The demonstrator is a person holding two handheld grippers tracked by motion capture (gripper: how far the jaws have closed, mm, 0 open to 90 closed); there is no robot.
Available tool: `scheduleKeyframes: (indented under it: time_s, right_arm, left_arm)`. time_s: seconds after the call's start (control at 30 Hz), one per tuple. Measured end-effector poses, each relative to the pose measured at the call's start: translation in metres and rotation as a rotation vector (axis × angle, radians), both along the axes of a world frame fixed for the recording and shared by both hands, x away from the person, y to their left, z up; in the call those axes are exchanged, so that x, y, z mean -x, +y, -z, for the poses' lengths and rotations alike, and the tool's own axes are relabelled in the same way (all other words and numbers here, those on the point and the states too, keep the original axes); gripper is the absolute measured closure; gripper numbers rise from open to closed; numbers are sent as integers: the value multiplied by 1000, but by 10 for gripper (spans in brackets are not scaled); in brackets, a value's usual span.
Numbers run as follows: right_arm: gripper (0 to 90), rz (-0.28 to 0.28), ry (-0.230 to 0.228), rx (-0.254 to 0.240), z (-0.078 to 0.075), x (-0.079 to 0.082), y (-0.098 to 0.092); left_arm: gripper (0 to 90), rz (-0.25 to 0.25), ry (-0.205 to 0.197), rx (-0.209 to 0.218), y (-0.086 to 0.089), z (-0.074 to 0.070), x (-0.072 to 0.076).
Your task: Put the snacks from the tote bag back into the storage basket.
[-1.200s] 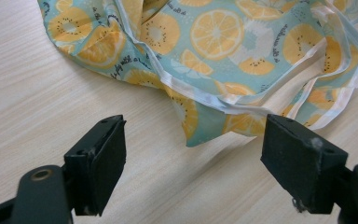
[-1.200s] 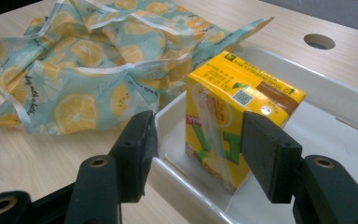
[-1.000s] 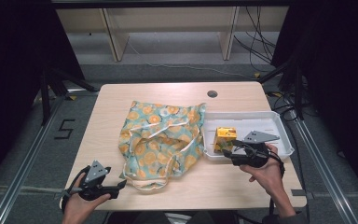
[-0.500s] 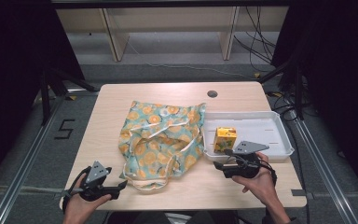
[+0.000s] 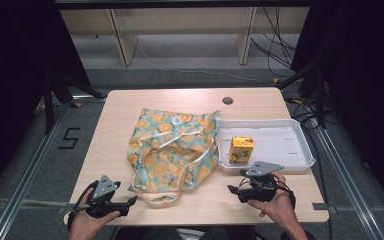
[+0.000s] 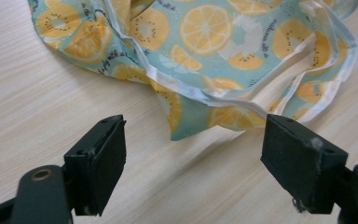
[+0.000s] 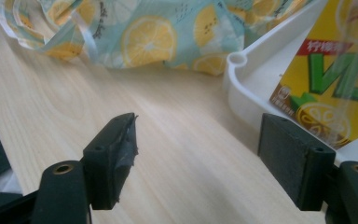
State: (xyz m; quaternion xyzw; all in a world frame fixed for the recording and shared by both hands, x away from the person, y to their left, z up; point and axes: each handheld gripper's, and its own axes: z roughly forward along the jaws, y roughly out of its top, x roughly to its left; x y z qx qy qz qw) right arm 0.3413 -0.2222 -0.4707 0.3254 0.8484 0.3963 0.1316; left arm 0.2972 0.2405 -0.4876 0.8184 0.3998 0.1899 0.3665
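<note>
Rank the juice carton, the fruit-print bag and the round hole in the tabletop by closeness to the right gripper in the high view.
From the right gripper:
1. Juice carton, just beyond it, in the white tray.
2. Fruit-print bag, to its left.
3. Round hole, at the table's far edge.

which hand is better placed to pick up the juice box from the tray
Right. The right tool sits open just in front of the tray, with the juice box close ahead. The left tool rests at the bag's far side.

Light fell from above on the tabletop (image 5: 145, 102), bright and even, while the room around stayed dark. Shadows were soft. In the right gripper view the carton (image 7: 335, 88) was blurred, with pale glare.
</note>
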Motion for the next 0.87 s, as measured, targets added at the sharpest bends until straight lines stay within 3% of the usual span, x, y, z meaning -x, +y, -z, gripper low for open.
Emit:
scheduleKeyframes:
  time_s: [0.07, 0.2, 0.23, 0.27, 0.3, 0.37, 0.4, 0.53, 0.57, 0.63, 0.8, 0.83, 0.87]
  right_arm:
    - [258, 6, 0, 10, 3, 3, 1]
    - [251, -13, 9, 40, 10, 8, 4]
    - [249, -11, 32, 49, 10, 10, 5]
    - [243, -18, 13, 55, 11, 10, 5]
    - [239, -12, 33, 52, 12, 11, 5]
    - [239, -15, 45, 59, 14, 12, 4]
    - [239, -22, 26, 62, 15, 12, 4]
    - [239, -19, 32, 66, 17, 11, 3]
    - [239, 1, 50, 67, 17, 12, 3]
    - [239, -1, 39, 52, 19, 11, 4]
    - [235, -11, 53, 72, 18, 11, 3]
    - [235, -7, 44, 54, 19, 11, 4]
    - [233, -18, 31, 67, 19, 10, 3]
  left_arm:
    - [214, 23, -5, -28, 2, -1, 0]
    - [213, 5, 4, -14, 1, 0, 3]
    - [213, 13, -3, -23, 1, 0, 4]
    - [213, -10, -10, 18, -3, 2, 5]
    - [213, 20, -5, -20, 0, 0, 5]
    - [213, 19, -13, -13, -1, 1, 6]
    - [213, 31, -6, -30, 0, 0, 6]
    - [213, 28, -18, -20, 1, 2, 5]
    - [213, 28, -17, -18, 0, 2, 5]
    - [213, 27, -12, -25, 0, 1, 5]
    - [212, 25, -12, -21, 1, 1, 5]
    - [212, 12, 1, -14, 1, 1, 6]
    - [213, 13, -11, -9, 2, 1, 5]
